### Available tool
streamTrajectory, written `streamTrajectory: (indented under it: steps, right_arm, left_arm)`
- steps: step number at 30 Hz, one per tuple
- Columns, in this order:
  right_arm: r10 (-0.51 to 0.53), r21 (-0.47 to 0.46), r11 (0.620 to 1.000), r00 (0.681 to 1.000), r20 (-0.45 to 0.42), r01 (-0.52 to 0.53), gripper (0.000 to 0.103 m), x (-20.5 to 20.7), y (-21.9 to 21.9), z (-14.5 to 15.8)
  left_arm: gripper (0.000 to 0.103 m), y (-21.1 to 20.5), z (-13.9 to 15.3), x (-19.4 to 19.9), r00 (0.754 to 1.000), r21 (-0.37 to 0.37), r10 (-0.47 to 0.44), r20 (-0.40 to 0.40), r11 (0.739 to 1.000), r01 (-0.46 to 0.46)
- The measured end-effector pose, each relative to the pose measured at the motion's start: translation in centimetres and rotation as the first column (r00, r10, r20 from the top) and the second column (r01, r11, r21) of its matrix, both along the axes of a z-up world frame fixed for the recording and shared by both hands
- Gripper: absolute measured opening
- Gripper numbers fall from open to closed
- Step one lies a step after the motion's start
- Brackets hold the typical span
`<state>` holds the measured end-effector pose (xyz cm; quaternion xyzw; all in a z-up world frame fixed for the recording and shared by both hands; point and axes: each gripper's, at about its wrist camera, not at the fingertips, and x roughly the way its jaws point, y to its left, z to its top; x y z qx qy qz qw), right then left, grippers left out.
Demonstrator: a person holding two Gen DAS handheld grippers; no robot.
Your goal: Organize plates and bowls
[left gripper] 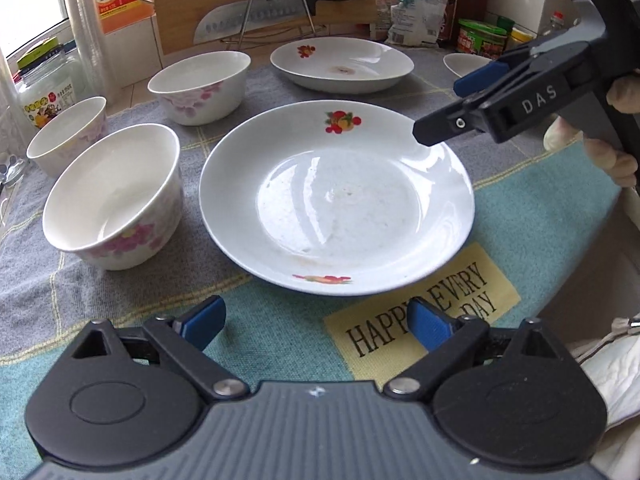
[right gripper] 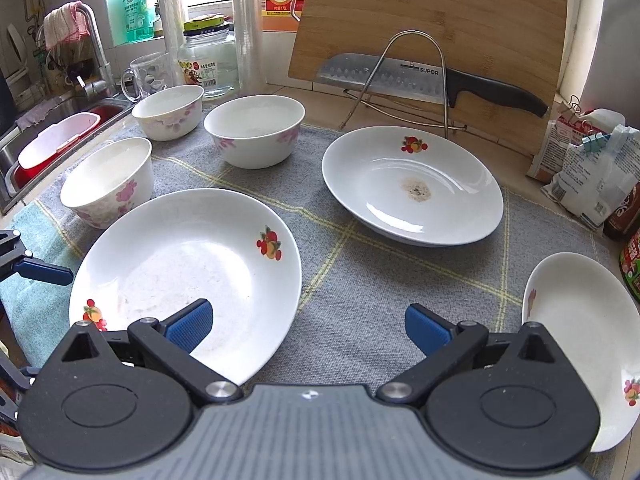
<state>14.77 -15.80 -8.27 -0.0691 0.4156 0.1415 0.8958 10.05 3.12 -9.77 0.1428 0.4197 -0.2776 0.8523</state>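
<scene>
Both tongs [left gripper: 316,322] [right gripper: 308,326] wide — above near plate [left gripper: 336,204].

The plates [right gripper: 192,256] and bowls [right gripper: 256,136] are showing glossy white glazed ceramic, catching window glare. The mat [right gripper: 360,280] covering the worktop is looking like matt woven cloth. The cutting board [right gripper: 440,20] is showing smooth wood; the knife blade [right gripper: 360,74] is gleaming metal.

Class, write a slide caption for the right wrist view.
Open right gripper above three fruit-print plates and three bowls.
</scene>
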Motion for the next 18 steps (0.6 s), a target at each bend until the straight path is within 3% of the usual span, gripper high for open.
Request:
streamTrajectory:
  steps: [6,8,18]
  right_arm:
    - [-0.003,-0.011,1.000,0.999,-0.034,0.003,0.103,-0.1,1.2,-0.3]
    - [-0.007,-0.007,1.000,0.999,-0.045,0.007,0.103,-0.1,1.7,-0.5]
    - [-0.013,0.082,0.996,0.984,-0.176,0.028,0.103,0.9,2.6,-2.2]
  left_arm:
    - [0.097,-0.2,-0.7,1.2,0.997,-0.022,-0.075,0.026,0.997,0.076]
    - [0.102,-0.1,-0.9,1.6,0.995,-0.033,-0.095,0.031,0.995,0.096]
    - [0.103,0.1,-1.4,2.1,0.981,-0.064,-0.172,0.084,0.982,0.178]
